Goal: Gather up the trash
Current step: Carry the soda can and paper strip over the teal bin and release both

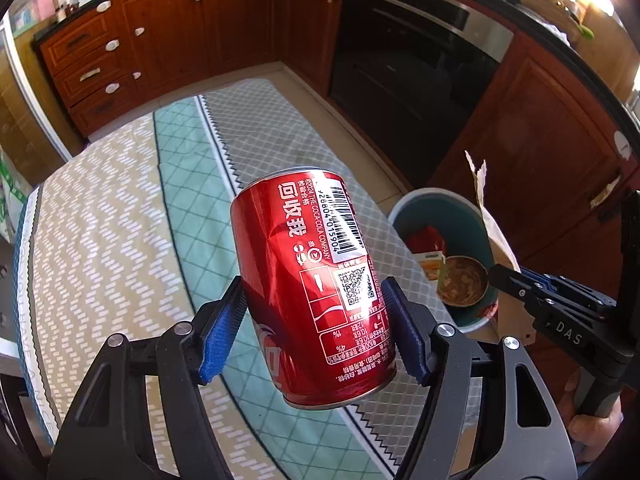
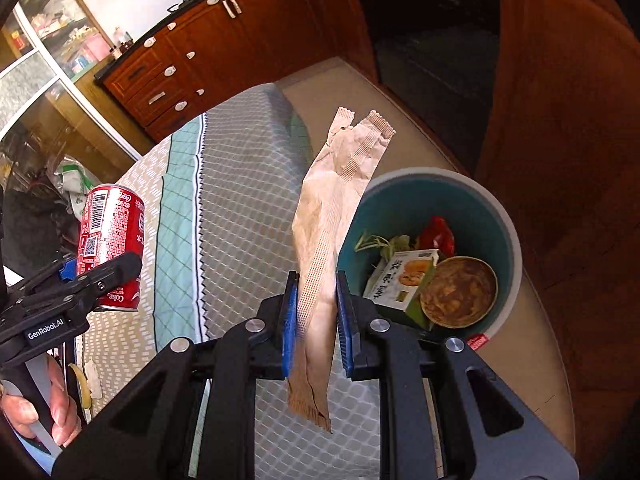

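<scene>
While the left tool (image 1: 316, 332) clamps a dented red can (image 1: 312, 280), the right tool (image 2: 318, 332) pinches a crumpled brown wrapper (image 2: 332, 216).

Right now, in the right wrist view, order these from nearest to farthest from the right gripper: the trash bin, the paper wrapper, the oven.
1. paper wrapper, clamped between the right gripper fingers, sticking out ahead.
2. trash bin, on the floor just right of the gripper, beside the table.
3. oven, dark door at the top right, across the floor.
</scene>
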### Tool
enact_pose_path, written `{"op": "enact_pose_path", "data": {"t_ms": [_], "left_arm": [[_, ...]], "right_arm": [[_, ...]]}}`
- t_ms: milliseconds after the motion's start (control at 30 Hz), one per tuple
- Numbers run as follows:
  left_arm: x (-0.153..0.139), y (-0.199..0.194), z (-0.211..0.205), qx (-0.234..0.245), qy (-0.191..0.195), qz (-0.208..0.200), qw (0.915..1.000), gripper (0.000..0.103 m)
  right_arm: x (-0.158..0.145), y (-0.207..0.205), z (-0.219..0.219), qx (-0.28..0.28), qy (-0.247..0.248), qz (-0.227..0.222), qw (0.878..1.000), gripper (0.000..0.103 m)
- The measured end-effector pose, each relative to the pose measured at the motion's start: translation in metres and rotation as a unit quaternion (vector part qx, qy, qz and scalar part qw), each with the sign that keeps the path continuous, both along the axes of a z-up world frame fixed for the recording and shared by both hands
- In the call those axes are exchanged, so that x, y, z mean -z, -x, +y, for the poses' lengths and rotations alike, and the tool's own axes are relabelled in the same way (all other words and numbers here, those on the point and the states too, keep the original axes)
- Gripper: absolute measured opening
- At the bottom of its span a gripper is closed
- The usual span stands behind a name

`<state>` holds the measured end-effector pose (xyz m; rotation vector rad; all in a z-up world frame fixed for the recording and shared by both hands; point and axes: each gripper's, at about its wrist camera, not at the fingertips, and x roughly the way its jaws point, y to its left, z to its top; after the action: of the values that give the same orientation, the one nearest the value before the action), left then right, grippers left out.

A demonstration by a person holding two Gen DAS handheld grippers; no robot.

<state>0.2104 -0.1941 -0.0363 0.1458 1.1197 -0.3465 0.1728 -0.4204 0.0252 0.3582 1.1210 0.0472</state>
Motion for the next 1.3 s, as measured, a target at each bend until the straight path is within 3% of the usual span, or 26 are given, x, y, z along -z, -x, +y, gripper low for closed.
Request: {"op": "enact_pose_path", "data": {"t_ms": [333,633,1133,1300], "left_arm": [[0.024,-0.005,-0.085,0.065,-0.010,0.028,0.9974,0.069],[0.046,-0.009,-0.141,0.103,-0.022,0.046,0.9933,0.069],[0.089,-0.021,-0.163,0.130,-0.038,0.080,0.9875,0.070],[0.089,-0.016,-0.166,0.132,-0.050,0.078,0.9869,0.077]], "right_arm": [[0.026,0.021,-0.074,0.047,-0.011,0.029,0.998,0.018],[0.045,0.022,-0.100,0.058,-0.028,0.048,0.997,0.019],[0.067,0.008,-0.108,0.061,-0.041,0.072,0.995,0.020],[0.071,0.006,-0.110,0.063,-0.041,0.076,0.994,0.020]]}}
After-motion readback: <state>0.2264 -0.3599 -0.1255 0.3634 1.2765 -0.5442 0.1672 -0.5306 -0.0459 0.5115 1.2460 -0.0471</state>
